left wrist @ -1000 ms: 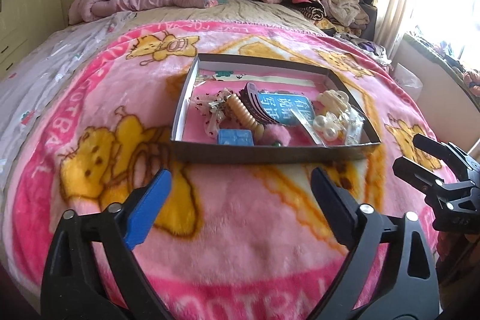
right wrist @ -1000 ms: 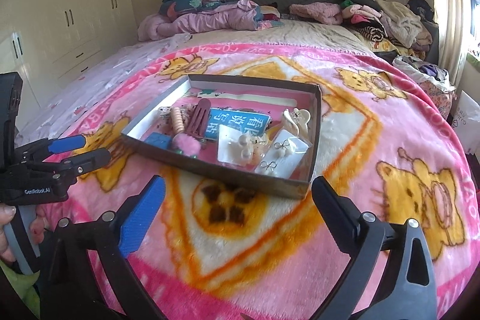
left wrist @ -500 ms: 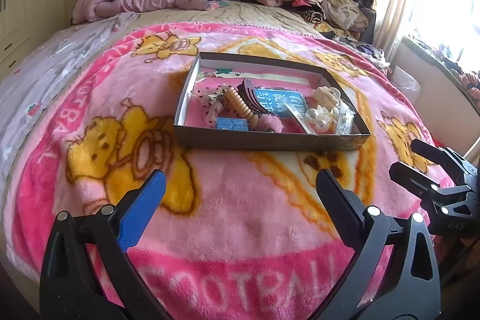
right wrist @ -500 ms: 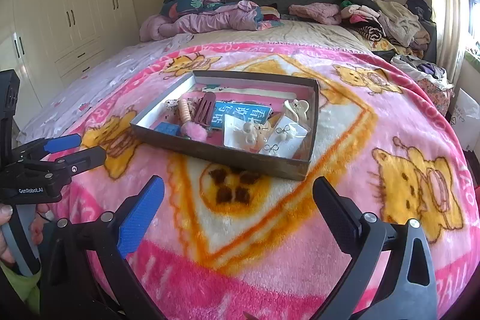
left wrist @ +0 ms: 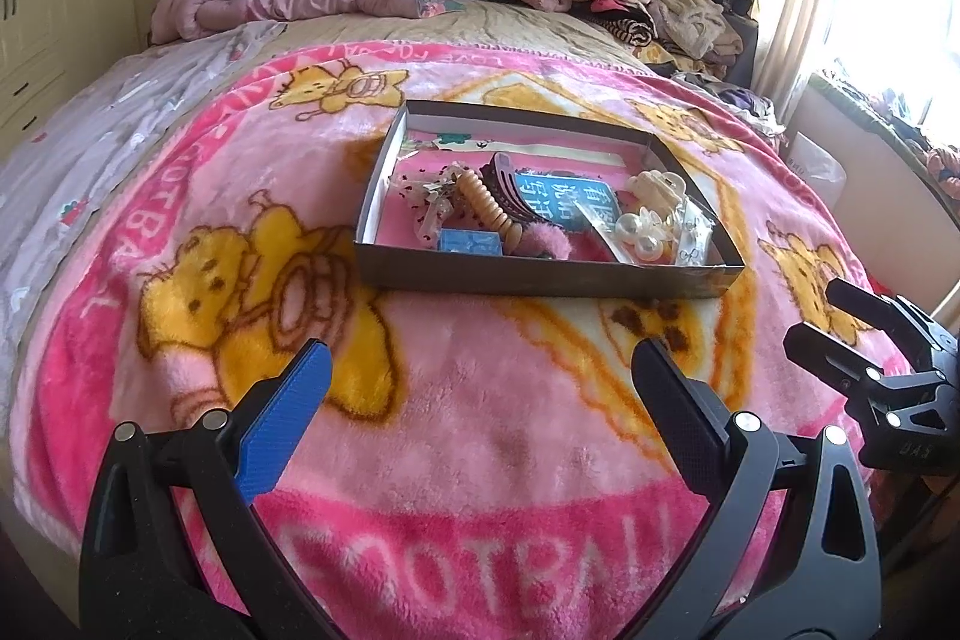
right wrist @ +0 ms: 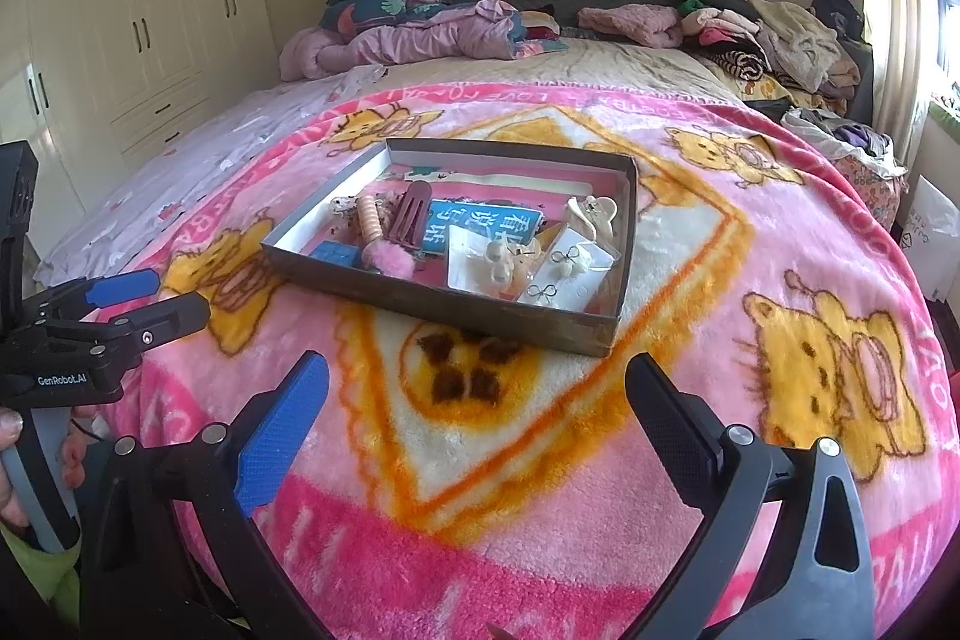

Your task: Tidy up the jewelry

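Both hand-held grippers [left wrist: 480,376] [right wrist: 477,376] spread, empty; bow earrings [right wrist: 543,292] plain only from right wrist.

The left gripper [left wrist: 480,382] and the right gripper [right wrist: 477,388] both hover with jaws spread wide, holding nothing.

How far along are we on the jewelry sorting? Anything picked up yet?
Nothing looks sorted yet: the hair clips, pearl earrings and pink pompom lie jumbled in the tray on the blanket. Nothing is in hand; the left tool and right tool are both open, short of the tray. All picking and arranging remains.
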`<act>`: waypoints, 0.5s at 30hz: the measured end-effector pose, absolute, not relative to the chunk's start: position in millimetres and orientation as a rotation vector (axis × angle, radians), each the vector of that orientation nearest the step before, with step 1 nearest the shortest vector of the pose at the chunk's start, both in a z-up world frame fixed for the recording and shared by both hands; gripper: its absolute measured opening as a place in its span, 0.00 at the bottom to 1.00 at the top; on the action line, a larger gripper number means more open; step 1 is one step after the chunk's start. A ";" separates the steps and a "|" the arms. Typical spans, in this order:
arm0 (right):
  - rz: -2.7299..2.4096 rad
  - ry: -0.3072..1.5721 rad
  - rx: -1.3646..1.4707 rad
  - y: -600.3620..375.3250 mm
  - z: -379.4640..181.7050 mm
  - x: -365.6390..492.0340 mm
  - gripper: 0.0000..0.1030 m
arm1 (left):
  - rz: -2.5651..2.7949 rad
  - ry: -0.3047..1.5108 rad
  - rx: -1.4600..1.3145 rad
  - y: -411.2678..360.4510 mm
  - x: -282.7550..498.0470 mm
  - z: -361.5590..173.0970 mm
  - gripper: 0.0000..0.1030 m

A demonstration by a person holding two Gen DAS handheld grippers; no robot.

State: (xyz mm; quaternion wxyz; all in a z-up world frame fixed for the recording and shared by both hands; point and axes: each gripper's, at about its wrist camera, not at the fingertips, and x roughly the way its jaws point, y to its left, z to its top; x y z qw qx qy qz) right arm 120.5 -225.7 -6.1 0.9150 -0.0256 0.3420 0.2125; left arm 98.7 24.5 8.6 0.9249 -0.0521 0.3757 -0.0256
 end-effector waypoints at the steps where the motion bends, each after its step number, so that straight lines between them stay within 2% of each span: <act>1: 0.437 0.704 -0.053 -226.0 -5.3 120.1 0.94 | -0.052 0.771 -0.106 24.6 98.5 8.7 0.89; 15: 0.436 0.705 -0.053 -227.0 -4.5 120.4 0.94 | -0.045 0.775 -0.103 27.0 98.0 6.7 0.89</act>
